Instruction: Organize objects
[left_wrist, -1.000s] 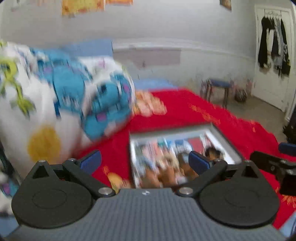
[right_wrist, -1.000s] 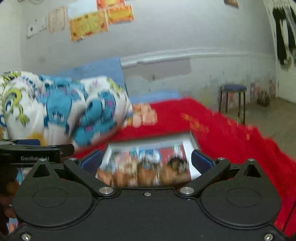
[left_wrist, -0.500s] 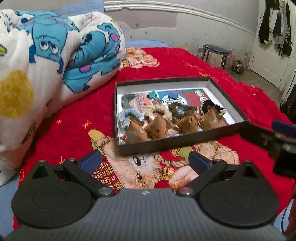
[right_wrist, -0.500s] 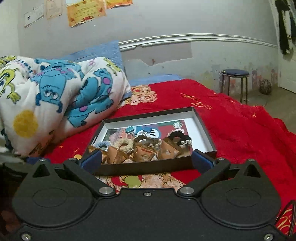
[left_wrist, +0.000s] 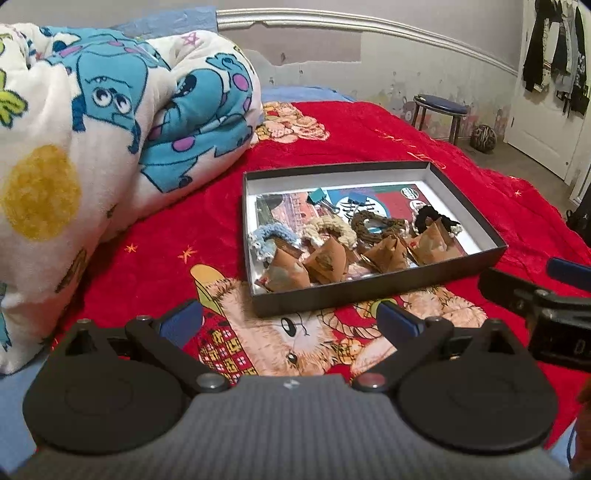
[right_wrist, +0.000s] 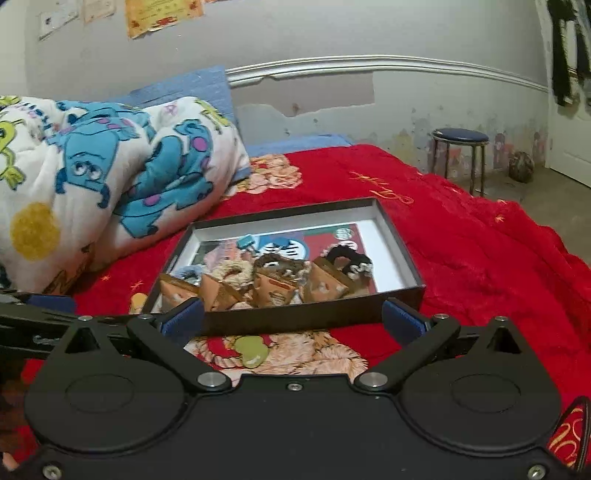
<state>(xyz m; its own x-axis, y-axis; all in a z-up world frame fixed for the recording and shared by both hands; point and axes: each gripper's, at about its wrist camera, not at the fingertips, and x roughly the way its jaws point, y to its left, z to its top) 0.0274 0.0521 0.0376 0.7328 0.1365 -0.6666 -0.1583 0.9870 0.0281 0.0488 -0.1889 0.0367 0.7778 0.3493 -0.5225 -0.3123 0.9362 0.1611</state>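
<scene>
Two grippers hung over the red bedspread (left_wrist: 388, 147), both with jaws spread wide and nothing between them. In the left wrist view, the left gripper (left_wrist: 291, 321) filled the bottom of the frame, its blue-padded fingertips (left_wrist: 183, 319) apart above a printed cartoon animal. The right gripper (right_wrist: 293, 321) did the same in its own view, and its dark body showed at the right edge of the left view.

Just beyond both lay a shallow black box (left_wrist: 369, 293) with a white inner wall, near the centre of each frame, resting flat on the spread. Four crocheted scrunchies sat in a row along its near side, each on a brown paper card (left_wrist: 327, 262): a blue scrunchie (left_wrist: 267, 236) at the left, then a cream scrunchie (left_wrist: 332, 225), a brown scrunchie (left_wrist: 373, 223) and a black scrunchie (left_wrist: 432, 218). Behind them, toward the far wall of the box, lay a teal binder clip (left_wrist: 319, 195) on a printed sheet.

A rolled cartoon blanket (left_wrist: 110, 122) filled the upper left. A blue-topped stool (left_wrist: 439, 107) stood at the upper right by the scuffed wall.
</scene>
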